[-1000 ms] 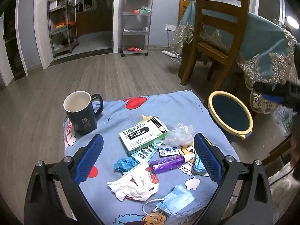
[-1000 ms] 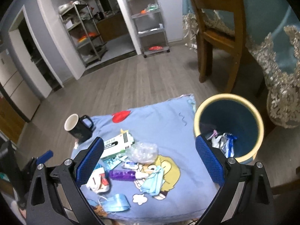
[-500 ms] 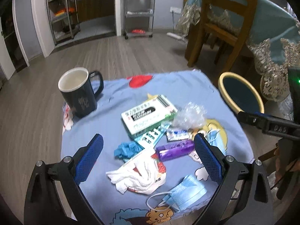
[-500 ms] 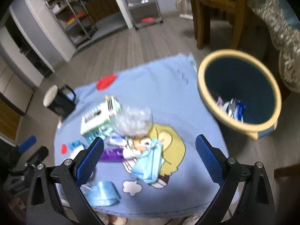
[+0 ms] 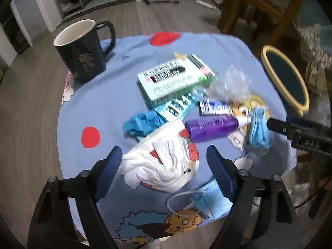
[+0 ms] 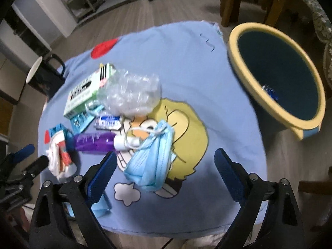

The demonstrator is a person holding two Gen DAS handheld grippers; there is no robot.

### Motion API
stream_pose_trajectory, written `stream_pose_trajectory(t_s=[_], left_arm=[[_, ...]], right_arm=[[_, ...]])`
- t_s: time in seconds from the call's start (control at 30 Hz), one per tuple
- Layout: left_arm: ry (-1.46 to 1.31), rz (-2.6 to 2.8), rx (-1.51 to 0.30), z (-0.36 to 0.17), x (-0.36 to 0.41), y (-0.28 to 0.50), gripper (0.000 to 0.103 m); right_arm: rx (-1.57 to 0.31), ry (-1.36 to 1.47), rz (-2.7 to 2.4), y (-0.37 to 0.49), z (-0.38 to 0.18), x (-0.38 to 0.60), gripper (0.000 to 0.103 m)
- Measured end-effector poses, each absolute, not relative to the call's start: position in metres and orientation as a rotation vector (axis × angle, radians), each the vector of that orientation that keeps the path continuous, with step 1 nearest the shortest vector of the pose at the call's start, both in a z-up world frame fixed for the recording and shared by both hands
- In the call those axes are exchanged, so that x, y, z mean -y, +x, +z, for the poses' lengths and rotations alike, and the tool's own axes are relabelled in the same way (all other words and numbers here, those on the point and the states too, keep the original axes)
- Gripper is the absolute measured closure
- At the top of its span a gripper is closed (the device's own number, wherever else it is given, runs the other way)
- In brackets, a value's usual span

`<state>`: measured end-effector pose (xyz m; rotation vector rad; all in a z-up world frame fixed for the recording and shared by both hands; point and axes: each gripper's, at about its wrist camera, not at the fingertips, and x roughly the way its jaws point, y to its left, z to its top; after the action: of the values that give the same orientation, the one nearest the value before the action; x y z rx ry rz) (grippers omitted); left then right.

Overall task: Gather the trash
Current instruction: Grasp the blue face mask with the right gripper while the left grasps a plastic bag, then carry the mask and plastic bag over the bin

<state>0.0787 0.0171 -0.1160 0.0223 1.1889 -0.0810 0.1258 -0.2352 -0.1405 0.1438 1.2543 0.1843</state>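
Note:
Trash lies on a blue cartoon cloth [image 5: 128, 95]. My left gripper [image 5: 164, 170] is open, its jaws on either side of a crumpled white wrapper [image 5: 166, 164], which also shows in the right wrist view [image 6: 60, 157]. My right gripper [image 6: 164, 170] is open just above a crumpled blue face mask [image 6: 153, 161], which also shows in the left wrist view [image 5: 258, 130]. A purple bottle [image 5: 209, 127], a clear plastic bag [image 6: 130, 91], a green medicine box [image 5: 174, 78], a blue glove [image 5: 141, 122] and a second mask [image 5: 209, 201] lie around. The yellow-rimmed bin [image 6: 276, 76] stands right of the cloth.
A black mug [image 5: 81, 49] stands at the cloth's far left corner. A small tube [image 6: 108, 121] and a blister pack [image 5: 176, 105] lie near the box. A wooden chair [image 5: 259, 10] and a draped table stand behind the bin. Metal shelves stand at the back.
Both grippers have moved down and closer to the cloth. The left now straddles the white wrapper; the right now hangs over the blue mask. Both stayed open.

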Motion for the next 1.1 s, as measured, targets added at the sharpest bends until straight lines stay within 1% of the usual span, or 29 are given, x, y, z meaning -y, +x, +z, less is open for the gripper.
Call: stream_pose_trajectory(t_s=[0.07,0.1,0.13,0.17,0.2,0.27,0.33,0.37,0.4,0.43,0.63,0.87,1.1], left_arm=[[0.055,-0.093,-1.213,-0.123,-0.012,0.078,0.028],[0.061,-0.091,-1.222,-0.124,-0.01,0.078,0.03],[0.067,-0.089,-1.236,-0.128,-0.01,0.079,0.036],[0.065,-0.092,-1.247,-0.13,-0.01,0.079,0.046],[0.058,-0.099,-1.261,-0.132,-0.01,0.08,0.052],[0.056,-0.11,-1.281,-0.135,-0.01,0.082,0.076],[0.076,-0.113,-1.28,-0.136,-0.008,0.081,0.084],[0.081,-0.116,-1.272,-0.134,-0.006,0.08,0.09],[0.083,-0.118,-1.267,-0.133,-0.005,0.081,0.092],[0.089,-0.119,-1.257,-0.13,-0.004,0.08,0.094],[0.095,-0.129,-1.177,-0.109,-0.003,0.077,0.096],[0.118,-0.16,-1.04,-0.077,0.006,0.071,0.097],[0.104,-0.214,-0.939,-0.05,0.014,0.065,0.097]], right_arm=[[-1.281,0.118,0.195,0.126,-0.146,0.23,0.028],[-1.295,0.105,0.2,0.126,-0.149,0.228,0.031],[-1.306,0.1,0.206,0.126,-0.151,0.227,0.035],[-1.321,0.097,0.216,0.126,-0.155,0.226,0.04],[-1.333,0.093,0.219,0.126,-0.157,0.225,0.043],[-1.35,0.087,0.221,0.126,-0.161,0.225,0.06],[-1.355,0.093,0.22,0.126,-0.161,0.227,0.068],[-1.353,0.101,0.221,0.126,-0.161,0.228,0.072],[-1.349,0.113,0.226,0.126,-0.159,0.23,0.075],[-1.348,0.118,0.229,0.127,-0.159,0.23,0.077],[-1.315,0.166,0.23,0.126,-0.147,0.241,0.084],[-1.238,0.276,0.22,0.127,-0.125,0.259,0.088],[-1.164,0.399,0.238,0.128,-0.102,0.275,0.088]])
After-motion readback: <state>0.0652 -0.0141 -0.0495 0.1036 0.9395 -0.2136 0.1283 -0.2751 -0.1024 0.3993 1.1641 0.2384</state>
